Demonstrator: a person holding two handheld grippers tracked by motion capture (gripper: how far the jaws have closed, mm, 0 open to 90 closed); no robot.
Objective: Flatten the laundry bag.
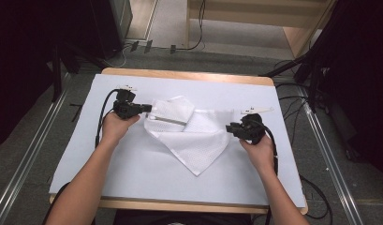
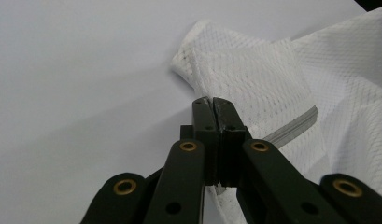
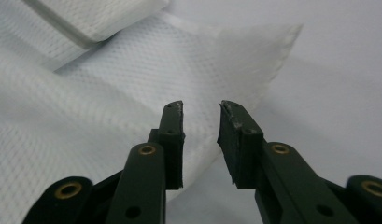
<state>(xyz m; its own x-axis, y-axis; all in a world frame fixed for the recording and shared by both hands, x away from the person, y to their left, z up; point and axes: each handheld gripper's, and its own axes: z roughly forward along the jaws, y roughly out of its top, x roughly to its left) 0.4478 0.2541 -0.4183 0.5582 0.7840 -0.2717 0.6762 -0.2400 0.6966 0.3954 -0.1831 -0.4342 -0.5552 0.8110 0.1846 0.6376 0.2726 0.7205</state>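
A white mesh cloth [image 1: 194, 136] lies folded in the middle of the white-covered table [image 1: 133, 164], one corner pointing toward the person. A fold with a grey-striped hem [image 2: 291, 128] lies across its upper left part. My left gripper [image 1: 148, 108] is at the cloth's left edge. In the left gripper view its jaws [image 2: 212, 100] are pressed together with a sliver of the cloth [image 2: 254, 70] pinched low between them. My right gripper [image 1: 229, 126] sits at the cloth's right edge. Its jaws [image 3: 201, 109] stand apart with nothing between the pads, and the cloth [image 3: 109, 93] lies just beyond and below them.
The table's wooden rim [image 1: 180, 205] runs along the near edge. Metal rails [image 1: 34, 145] flank the table on the floor. Cables [image 1: 292, 101] and dark stands [image 1: 315, 70] sit at the right, and a wooden shelf [image 1: 292, 23] is at the back.
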